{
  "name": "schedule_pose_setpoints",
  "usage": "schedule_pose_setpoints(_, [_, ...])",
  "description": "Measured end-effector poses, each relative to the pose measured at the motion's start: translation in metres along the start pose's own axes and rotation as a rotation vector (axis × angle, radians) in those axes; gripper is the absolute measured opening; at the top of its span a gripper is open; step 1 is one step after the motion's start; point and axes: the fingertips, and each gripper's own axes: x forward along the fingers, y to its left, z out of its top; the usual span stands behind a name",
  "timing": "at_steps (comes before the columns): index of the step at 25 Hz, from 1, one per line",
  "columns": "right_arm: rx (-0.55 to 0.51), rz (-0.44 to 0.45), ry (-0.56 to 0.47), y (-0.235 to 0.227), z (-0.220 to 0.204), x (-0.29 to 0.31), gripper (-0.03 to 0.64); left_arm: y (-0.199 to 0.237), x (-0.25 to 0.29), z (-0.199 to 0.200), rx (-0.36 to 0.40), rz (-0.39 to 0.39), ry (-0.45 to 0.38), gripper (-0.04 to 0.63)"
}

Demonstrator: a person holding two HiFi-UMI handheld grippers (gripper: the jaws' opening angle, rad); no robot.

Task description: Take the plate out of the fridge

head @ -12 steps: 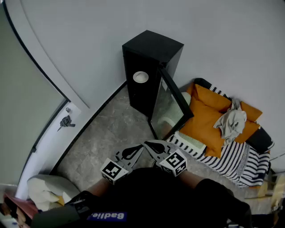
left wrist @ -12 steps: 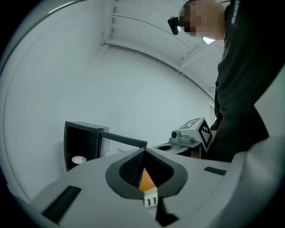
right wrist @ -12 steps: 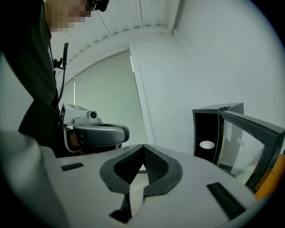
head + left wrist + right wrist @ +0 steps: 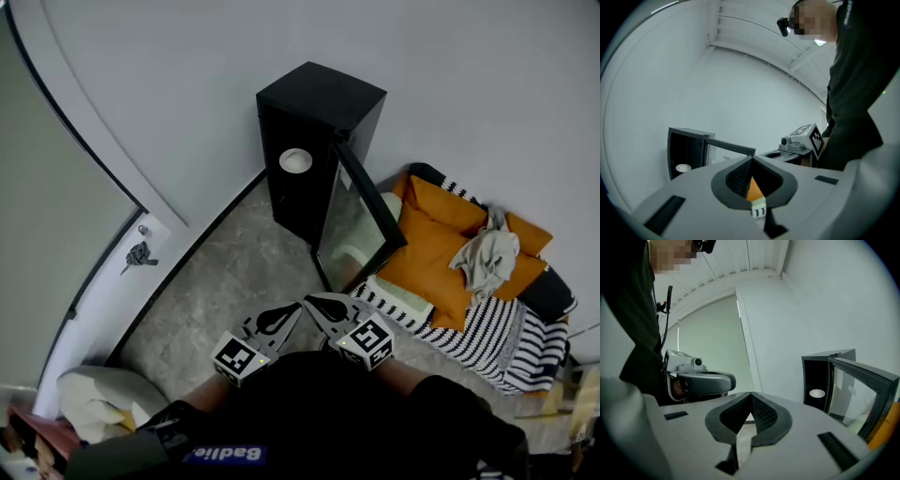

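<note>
Grey floor (image 4: 234, 281) bears one open fridge (image 4: 319, 98) holding one plate (image 4: 296, 161)

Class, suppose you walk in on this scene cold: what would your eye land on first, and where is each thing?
The black fridge against the white wall stands out, its glass door swung open and a white plate on a shelf inside. Right of it in the head view, orange cushions lie on striped bedding. Nearest the camera, the left tool and right tool are shut and empty, side by side.
</note>
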Motion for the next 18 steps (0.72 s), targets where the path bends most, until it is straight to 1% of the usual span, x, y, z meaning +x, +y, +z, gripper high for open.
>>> schedule_pose_setpoints(4, [0.006, -0.012, -0.011, -0.007, 0.001, -0.001, 0.011, 0.003, 0.004, 0.002, -0.017, 0.013, -0.002, 0.005])
schedule_pose_setpoints(10, [0.011, -0.009, -0.020, -0.020, 0.005, 0.001, 0.011, 0.012, 0.011, 0.000, -0.002, 0.031, 0.007, 0.005])
schedule_pose_setpoints(14, [0.008, 0.005, -0.026, -0.032, 0.010, 0.001, 0.011, 0.018, 0.021, 0.007, -0.018, 0.058, -0.001, 0.005])
schedule_pose_setpoints(18, [0.009, 0.032, -0.028, -0.043, 0.008, 0.000, 0.011, 0.019, 0.033, 0.007, -0.013, 0.082, 0.010, 0.005])
